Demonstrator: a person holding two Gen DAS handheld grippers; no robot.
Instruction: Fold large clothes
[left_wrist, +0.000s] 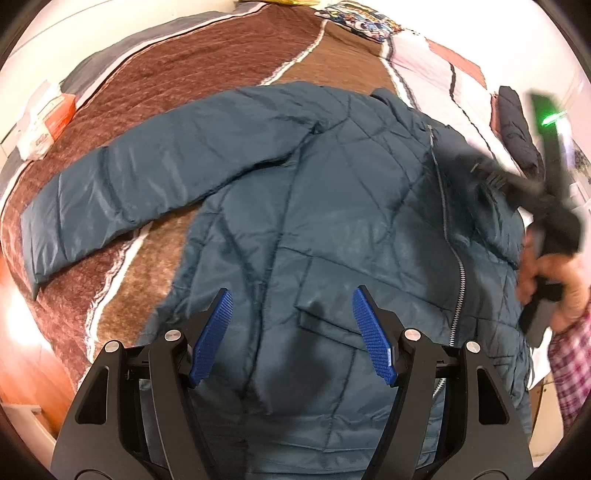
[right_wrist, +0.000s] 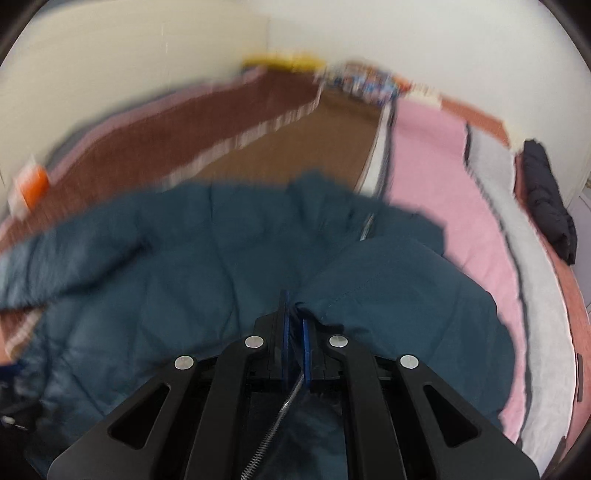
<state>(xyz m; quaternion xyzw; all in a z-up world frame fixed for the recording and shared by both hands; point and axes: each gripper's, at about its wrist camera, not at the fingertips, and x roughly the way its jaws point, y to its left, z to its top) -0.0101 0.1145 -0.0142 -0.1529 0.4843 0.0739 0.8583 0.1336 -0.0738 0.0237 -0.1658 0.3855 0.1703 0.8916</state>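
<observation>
- On the bed (left_wrist: 155, 85), over a brown, white-striped blanket (left_wrist: 207, 62): one teal quilted jacket (left_wrist: 258, 206), front up, zipper (left_wrist: 445, 221) running down its right part.
- Jacket sleeve (left_wrist: 122, 184): stretched out flat to the left, cuff near the bed's edge.
- Jacket pocket flap (left_wrist: 332, 317): lies between the blue pads of the left hand-held gripper.
- Left hand-held gripper (left_wrist: 291, 332): jaws wide apart above the jacket's lower front, nothing between the pads.
- Right hand-held gripper (right_wrist: 294, 325): jaws narrowed hard onto a fold of the teal jacket, with the zipper's edge apparently caught in the pinch; the view is motion-blurred.
- Person's hand (left_wrist: 554, 280): wrapped round the right tool's handle at the jacket's right side, plaid sleeve (left_wrist: 572, 365) below it.
- Dark folded garment (right_wrist: 550, 206): on the far right of the bed, well apart from the jacket.
- Orange-and-white box (left_wrist: 48, 118): at the bed's left edge, beyond the sleeve.
- Pink sheet (right_wrist: 436, 162): beside the blanket, right of the jacket.
</observation>
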